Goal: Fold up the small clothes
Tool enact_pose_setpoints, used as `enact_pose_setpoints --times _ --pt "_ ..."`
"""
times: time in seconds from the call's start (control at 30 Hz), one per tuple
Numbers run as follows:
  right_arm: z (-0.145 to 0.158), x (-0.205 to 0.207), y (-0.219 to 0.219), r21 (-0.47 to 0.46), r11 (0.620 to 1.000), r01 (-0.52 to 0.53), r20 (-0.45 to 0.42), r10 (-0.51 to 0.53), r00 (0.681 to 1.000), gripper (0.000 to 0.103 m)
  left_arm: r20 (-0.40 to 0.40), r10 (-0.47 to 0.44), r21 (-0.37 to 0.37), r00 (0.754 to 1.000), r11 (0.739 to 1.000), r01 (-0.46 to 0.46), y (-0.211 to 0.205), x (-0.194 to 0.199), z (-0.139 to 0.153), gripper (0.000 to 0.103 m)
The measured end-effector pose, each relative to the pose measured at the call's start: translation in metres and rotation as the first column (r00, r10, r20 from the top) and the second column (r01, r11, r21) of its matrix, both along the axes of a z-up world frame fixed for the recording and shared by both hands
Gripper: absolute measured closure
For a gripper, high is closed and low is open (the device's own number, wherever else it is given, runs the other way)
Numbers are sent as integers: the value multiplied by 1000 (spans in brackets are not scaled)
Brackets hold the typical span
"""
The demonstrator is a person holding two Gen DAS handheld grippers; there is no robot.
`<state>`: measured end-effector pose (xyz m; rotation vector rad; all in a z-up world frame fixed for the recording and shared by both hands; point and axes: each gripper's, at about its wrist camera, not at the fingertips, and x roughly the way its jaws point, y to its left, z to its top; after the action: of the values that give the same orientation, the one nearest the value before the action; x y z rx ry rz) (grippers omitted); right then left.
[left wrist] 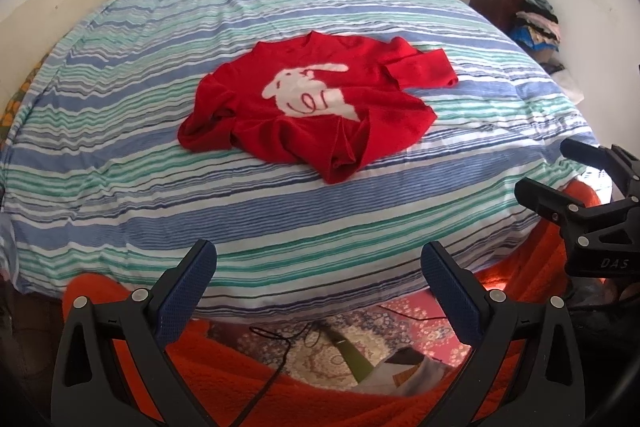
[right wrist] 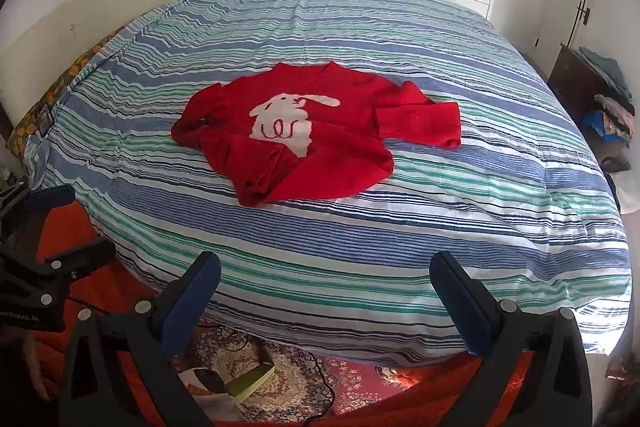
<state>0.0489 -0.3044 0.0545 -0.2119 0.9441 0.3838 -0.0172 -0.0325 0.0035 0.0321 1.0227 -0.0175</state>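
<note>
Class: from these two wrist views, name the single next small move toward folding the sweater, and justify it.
Probably reach both open grippers, left and right, forward to the red sweater: it lies rumpled mid-bed, untouched, sleeves bunched, so it needs flattening first.

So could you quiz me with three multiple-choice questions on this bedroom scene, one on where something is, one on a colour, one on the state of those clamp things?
1. Where does the red sweater lie?
A. on the floor rug
B. on the striped bedspread
C. on the wooden dresser

2. What colour is the rabbit picture on it?
A. white
B. black
C. yellow

3. How do the left gripper and right gripper stand?
A. both shut on cloth
B. one open, one shut
C. both open, holding nothing

Answers: 1 B, it sits mid-bed on the stripes; 2 A, the rabbit is pale against red; 3 C, each pair of fingers is spread wide, short of the sweater.
</note>
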Motion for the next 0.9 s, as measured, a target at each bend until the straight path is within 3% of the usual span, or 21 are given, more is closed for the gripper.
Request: enact_pose_setpoints --times 0.27,0.9 --pt "0 -1 1 0 1000 0 0 0 1000 0 -1 18 -8 1000 1000 -18 6 3 0 1" --pt "1 -2 3 14 1000 -11 0 11 1000 0 15 -52 -21 999 998 52 -9 0 8 1"
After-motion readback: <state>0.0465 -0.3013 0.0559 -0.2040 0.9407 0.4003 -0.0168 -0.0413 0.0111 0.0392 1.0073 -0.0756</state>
